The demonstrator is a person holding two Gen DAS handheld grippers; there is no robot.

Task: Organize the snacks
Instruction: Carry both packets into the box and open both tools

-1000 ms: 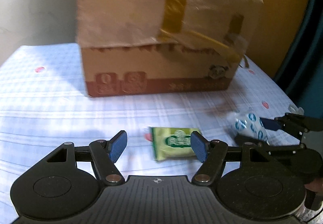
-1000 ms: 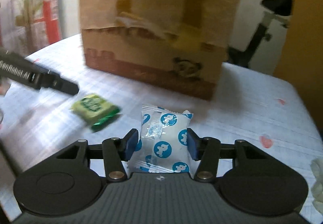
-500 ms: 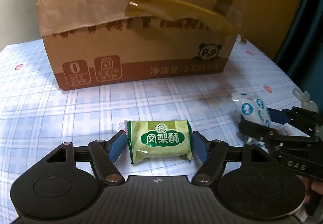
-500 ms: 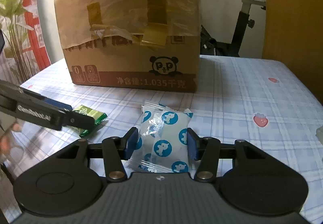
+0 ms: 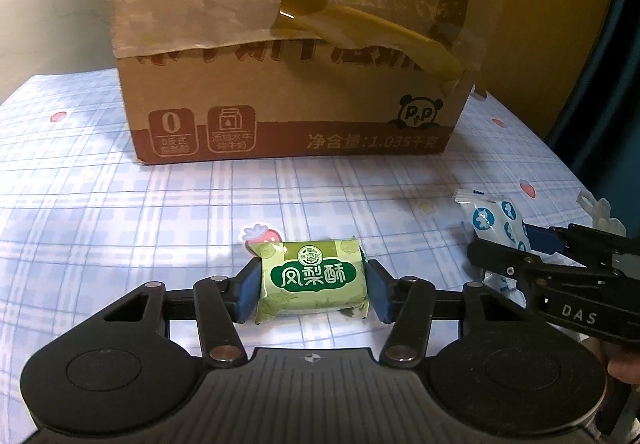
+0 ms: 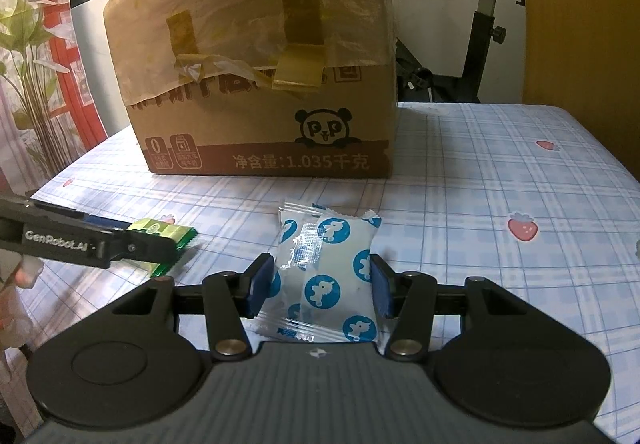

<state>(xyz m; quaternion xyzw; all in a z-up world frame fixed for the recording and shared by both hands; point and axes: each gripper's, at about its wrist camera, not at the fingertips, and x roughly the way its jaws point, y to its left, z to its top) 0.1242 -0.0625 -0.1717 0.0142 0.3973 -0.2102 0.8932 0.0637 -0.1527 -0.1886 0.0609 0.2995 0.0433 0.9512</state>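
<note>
My left gripper (image 5: 312,290) is shut on a green pineapple-cake snack packet (image 5: 312,280), its blue pads pressing both ends. My right gripper (image 6: 320,286) is shut on a white packet with blue rabbit dots (image 6: 326,272). Each gripper shows in the other's view: the right one (image 5: 504,244) with the white packet (image 5: 498,222) to the right, the left one (image 6: 132,240) with the green packet (image 6: 166,234) to the left. A brown cardboard box (image 5: 288,47) with torn tape stands behind both; it also shows in the right wrist view (image 6: 260,71).
The table has a blue plaid cloth with strawberry prints (image 6: 500,179). An exercise bike (image 6: 484,11) stands beyond the table's far edge, a plant (image 6: 28,55) at the left. A white crumpled wrapper (image 5: 596,209) lies at the right edge.
My left gripper came forward around the green packet and closed on it. My right gripper kept its hold on the white packet while the view swung to face the box squarely.
</note>
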